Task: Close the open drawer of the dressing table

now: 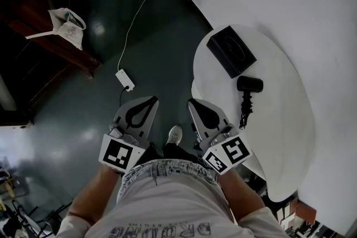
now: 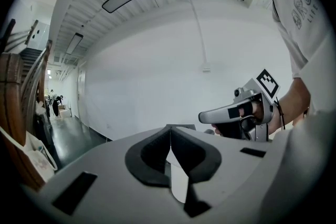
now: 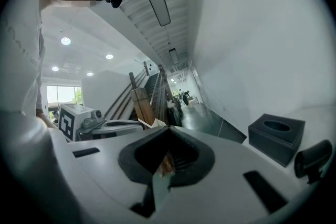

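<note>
Claws: left gripper [image 1: 149, 100], right gripper [image 1: 193, 102] both pinched shut, empty
Dressing table [image 1: 279, 142]: 3 o'clock of right gripper
Drawer: hidden under top, out or in unclear
Push, if out: shut tips square on front, straight in

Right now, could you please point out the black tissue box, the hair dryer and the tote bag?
black tissue box [image 1: 231, 52], head view, top face.
hair dryer [image 1: 249, 84], head view, barrel.
tote bag [image 1: 69, 29], head view, front panel.
</note>
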{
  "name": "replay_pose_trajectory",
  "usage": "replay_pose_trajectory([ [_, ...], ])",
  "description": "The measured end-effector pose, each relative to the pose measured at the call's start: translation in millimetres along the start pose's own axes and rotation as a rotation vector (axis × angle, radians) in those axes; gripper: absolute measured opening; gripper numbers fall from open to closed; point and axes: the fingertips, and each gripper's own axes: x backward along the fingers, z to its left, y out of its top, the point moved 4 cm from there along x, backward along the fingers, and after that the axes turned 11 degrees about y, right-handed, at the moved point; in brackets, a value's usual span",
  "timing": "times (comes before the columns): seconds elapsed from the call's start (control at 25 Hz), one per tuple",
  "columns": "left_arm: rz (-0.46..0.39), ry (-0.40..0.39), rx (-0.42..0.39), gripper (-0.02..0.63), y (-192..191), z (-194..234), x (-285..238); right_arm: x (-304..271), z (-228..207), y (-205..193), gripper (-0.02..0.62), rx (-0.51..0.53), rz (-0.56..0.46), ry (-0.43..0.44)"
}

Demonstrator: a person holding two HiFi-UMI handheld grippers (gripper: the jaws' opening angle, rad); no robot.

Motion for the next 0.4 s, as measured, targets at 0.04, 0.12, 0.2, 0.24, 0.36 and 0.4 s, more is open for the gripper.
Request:
replay_pose_trajectory([
  [0.04,0.001,-0.001,0.001,0.025,0.3,0.1,-1.9,-0.2,-1.2,1.2,0.006,0.001,0.0,0.001],
  [0.12,0.001,-0.003,-0.001,0.025,1.1,1.3,-5.7,-1.5,-4.3,3.2,0.006,0.003,0.002,0.002],
  [0.2,0.001,-0.006,-0.002,0.025,1.6,3.6,-8.7,-4.0,-6.8,4.7,0.006,0.002,0.004,0.0],
  [0.24,0.0,-0.008,-0.002,0.025,1.9,5.2,-9.5,-5.6,-7.2,5.5,0.006,0.0,0.004,-0.002],
  [0.36,-0.001,-0.014,0.0,0.025,2.2,10.5,-11.3,-10.9,-6.4,7.5,0.006,-0.002,0.0,-0.005],
  [0.4,-0.002,-0.016,0.001,0.025,2.3,12.3,-11.8,-12.7,-5.9,8.0,0.006,-0.002,-0.001,-0.006],
])
